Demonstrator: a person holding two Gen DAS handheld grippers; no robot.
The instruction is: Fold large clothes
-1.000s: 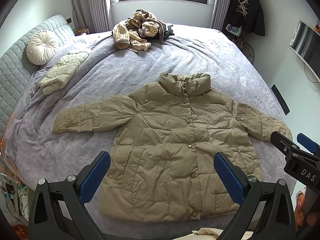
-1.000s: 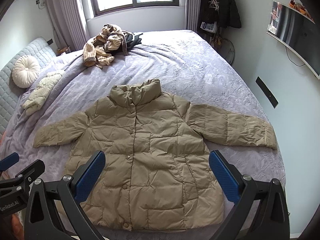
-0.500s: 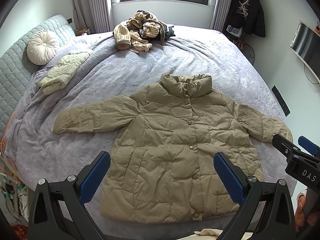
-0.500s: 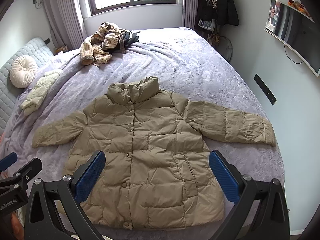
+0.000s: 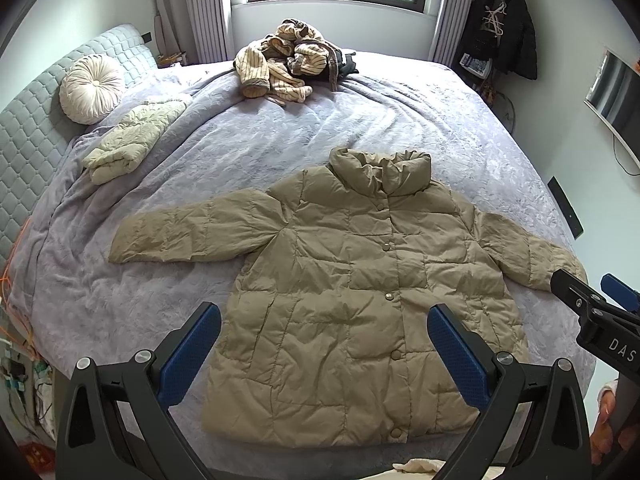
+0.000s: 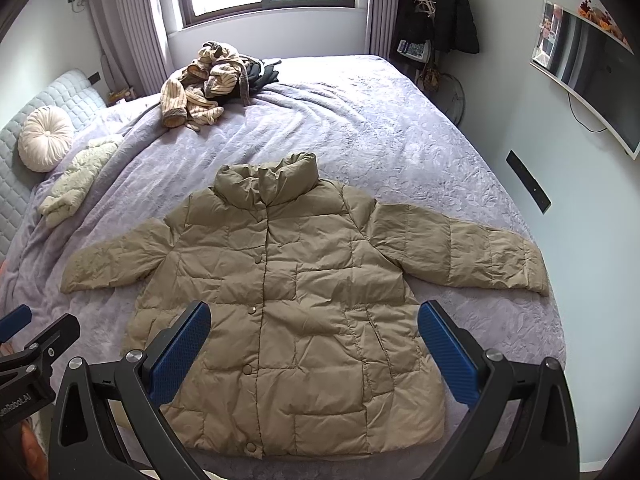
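Jacket (image 5: 360, 280) laid flat on bed (image 5: 248, 128), frame centre, sleeves spread. Left hand-held gripper (image 5: 324, 344) and right hand-held gripper (image 6: 314, 342) held spread wide, nothing pinched.

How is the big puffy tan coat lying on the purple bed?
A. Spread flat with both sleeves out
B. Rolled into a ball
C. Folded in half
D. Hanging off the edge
A: the puffy tan coat lies flat and buttoned on the purple bedspread, one sleeve stretched out to each side, with both open grippers above its hem.
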